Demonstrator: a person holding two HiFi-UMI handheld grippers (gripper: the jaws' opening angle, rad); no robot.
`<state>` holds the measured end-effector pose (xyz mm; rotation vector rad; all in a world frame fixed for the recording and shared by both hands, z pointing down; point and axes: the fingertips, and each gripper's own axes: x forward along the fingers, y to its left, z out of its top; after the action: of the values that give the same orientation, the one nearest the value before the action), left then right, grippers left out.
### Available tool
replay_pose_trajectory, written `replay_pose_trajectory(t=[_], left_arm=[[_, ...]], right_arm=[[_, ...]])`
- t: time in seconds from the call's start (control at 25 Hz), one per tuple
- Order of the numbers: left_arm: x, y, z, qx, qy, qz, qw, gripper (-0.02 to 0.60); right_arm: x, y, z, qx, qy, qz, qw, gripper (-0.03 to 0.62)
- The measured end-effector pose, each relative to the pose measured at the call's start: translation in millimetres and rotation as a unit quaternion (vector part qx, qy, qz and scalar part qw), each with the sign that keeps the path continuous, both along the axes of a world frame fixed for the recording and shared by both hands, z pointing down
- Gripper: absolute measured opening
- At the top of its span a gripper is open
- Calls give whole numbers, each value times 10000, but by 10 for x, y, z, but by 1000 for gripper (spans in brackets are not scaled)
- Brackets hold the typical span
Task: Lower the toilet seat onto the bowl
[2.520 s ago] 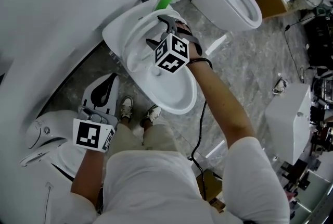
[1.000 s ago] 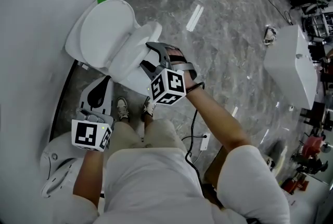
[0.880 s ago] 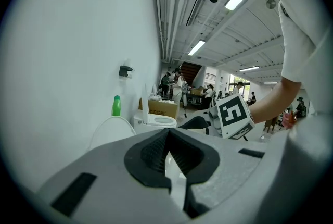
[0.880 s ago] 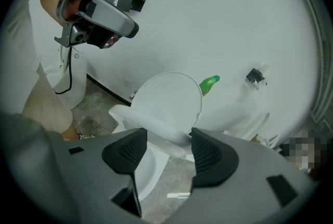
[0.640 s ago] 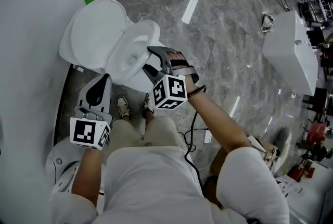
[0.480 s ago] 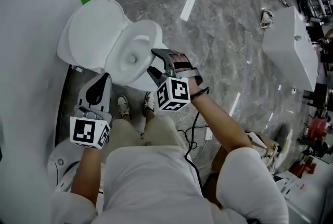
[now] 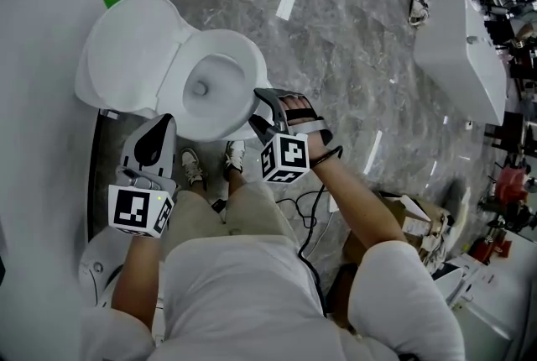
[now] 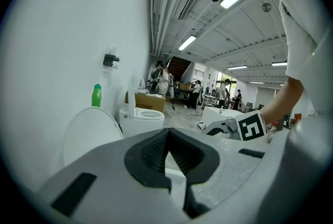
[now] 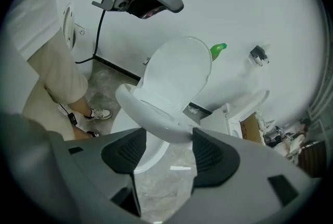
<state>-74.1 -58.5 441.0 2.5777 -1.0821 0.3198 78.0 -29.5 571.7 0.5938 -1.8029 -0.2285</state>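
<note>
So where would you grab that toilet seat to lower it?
By the seat at its front lip, the end away from the lid, coming from the front of the bowl. The lip is thin and tilted up off the bowl, leaving room to pinch it top and bottom.

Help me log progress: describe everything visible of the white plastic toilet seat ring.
The white plastic toilet seat ring is a glossy oval loop, hinged at its rear by the upright white lid. It hangs tilted, partway down, not yet flat on the white bowl. Its front rim lies at the open right gripper's fingers; contact cannot be told.
</note>
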Motion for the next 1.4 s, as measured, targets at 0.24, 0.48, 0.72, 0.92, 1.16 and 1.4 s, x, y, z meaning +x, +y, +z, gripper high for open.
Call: replay_pose_trajectory(t=[0.24,0.48,0.72,0.92,1.16,1.4], left_arm=[[102,155,211,-224,-79,89,9997,3],[161,252,366,-380,-113,37,9992,3],[278,270,474,-422,-150,24,9990,3],[292,342,621,-523,-208,-36,9984,3],[366,365,799,-673,-229,-81,9974,3],[483,323,849,-660,-280,-19,9974,3]], right_arm=[[267,181,206,22,91,140,9999,257],[394,300,341,-207,112,145,9996,256],[522,402,458,-640,42,94,9979,261],[604,460,543,-962,118,-58,9953,261],[679,475,622,-1082,92,-79,9941,253],[789,550,775,-1251,220,-110,9918,242]])
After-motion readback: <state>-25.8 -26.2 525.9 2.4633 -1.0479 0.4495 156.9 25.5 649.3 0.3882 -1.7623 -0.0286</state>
